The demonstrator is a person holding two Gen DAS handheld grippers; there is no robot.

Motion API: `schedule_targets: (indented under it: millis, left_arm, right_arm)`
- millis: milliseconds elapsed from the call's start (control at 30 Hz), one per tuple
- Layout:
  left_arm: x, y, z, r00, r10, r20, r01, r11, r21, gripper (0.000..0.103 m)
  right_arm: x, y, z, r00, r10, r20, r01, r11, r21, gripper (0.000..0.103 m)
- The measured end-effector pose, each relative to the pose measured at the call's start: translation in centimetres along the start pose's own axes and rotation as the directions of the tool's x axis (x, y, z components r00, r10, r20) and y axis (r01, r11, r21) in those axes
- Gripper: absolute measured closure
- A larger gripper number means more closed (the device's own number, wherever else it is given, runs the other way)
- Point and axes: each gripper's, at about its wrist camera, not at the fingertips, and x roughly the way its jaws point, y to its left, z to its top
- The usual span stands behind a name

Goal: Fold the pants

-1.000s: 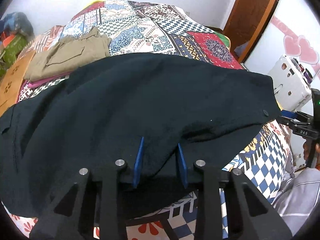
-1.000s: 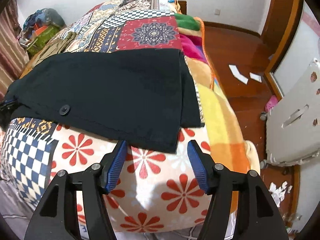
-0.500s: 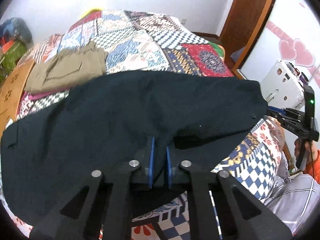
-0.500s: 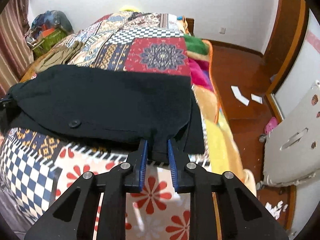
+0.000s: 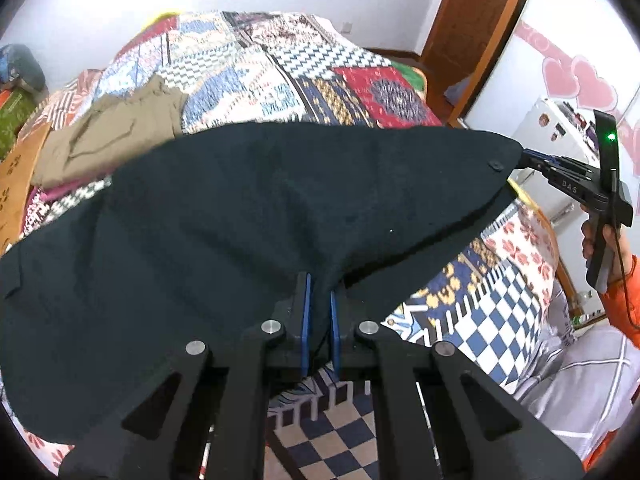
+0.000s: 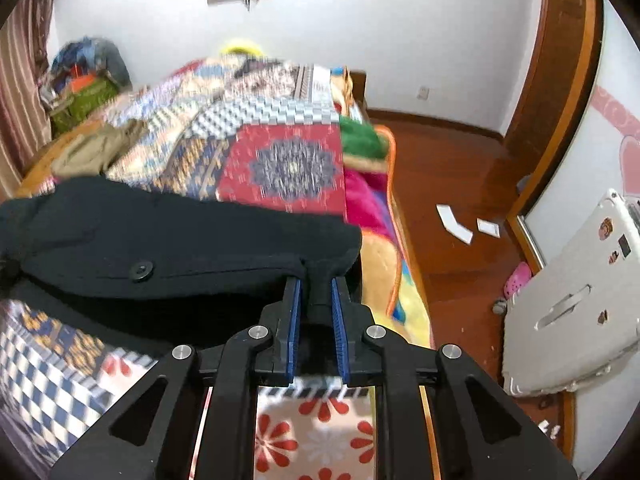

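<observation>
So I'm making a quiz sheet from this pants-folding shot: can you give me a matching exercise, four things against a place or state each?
Things:
1. black pants
2. tan pants
3. suitcase
4. paper scraps

Places or states:
A. lying loose on the wooden floor
B. folded, resting far back on the bed
C. pinched at the near edge by both grippers
D. standing on the floor right of the bed, tilted in this view

Pairs: 1-C, 2-B, 3-D, 4-A
</observation>
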Motion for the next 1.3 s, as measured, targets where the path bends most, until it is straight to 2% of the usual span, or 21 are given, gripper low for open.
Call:
schedule_targets:
  millis: [100, 200, 267, 333, 500, 567, 767, 967, 1200, 1300]
  left_arm:
    - [0.3, -0.4, -0.3, 1.0, 0.003, 0.0, -0.003, 1.0, 0.005, 0.094]
    - [-0.1, -0.4, -0.4, 1.0, -0.01, 0.0, 0.01, 1.0, -0.001, 0.089]
    - [-0.5, -0.2, -0.6, 1.0, -0.028, -0.01, 0.028, 1.0, -0.007, 0.081]
    - [-1.1, -0.1, -0.7, 0.999, -0.04, -0.006, 0.04, 0.999, -0.012, 0.072]
    - [-3.4, 0.5, -0.4, 0.998, -0.023, 0.06, 0.025, 0.999, -0.03, 0.061]
    - [-4.4, 1.2, 0.1, 0.995, -0.015, 0.097, 0.02, 0.998, -0.052, 0.05]
    - [-6.3, 4.7, 2.3, 0.982, 0.073, 0.171, -0.053, 0.992, -0.119, 0.04]
    - [-5.5, 9.5, 3.9, 0.968, 0.188, 0.165, -0.147, 0.962, -0.229, 0.04]
    - [-1.8, 14.7, 4.4, 0.959, 0.272, 0.082, -0.23, 0.912, -0.34, 0.04]
    - [0.3, 16.0, 4.1, 0.964, 0.263, 0.036, -0.231, 0.9, -0.37, 0.04]
  right_arm:
    - [2.2, 0.0, -1.5, 0.997, -0.004, -0.076, 0.003, 1.0, -0.015, 0.089]
    - [3.5, -0.5, -2.6, 0.991, 0.022, -0.134, -0.02, 1.0, 0.015, 0.083]
    - [3.0, -1.0, -2.8, 0.99, 0.031, -0.135, -0.027, 0.999, 0.034, 0.075]
    - [2.5, -1.5, -2.7, 0.99, 0.021, -0.138, -0.014, 0.999, 0.049, 0.061]
    - [1.5, -2.9, -2.3, 0.99, 0.009, -0.137, 0.002, 0.997, 0.076, 0.055]
    - [1.1, -3.2, -1.8, 0.991, 0.005, -0.131, 0.006, 0.996, 0.088, 0.054]
    - [0.3, -3.1, 0.5, 0.998, 0.016, -0.069, -0.01, 0.995, 0.097, 0.046]
    - [1.1, -3.5, 3.2, 0.998, 0.06, -0.016, -0.057, 0.99, 0.128, 0.044]
    - [6.0, -4.5, 4.8, 0.994, 0.084, -0.073, -0.072, 0.985, 0.16, 0.044]
    - [8.2, -5.2, 4.5, 0.985, 0.133, -0.114, -0.106, 0.972, 0.212, 0.044]
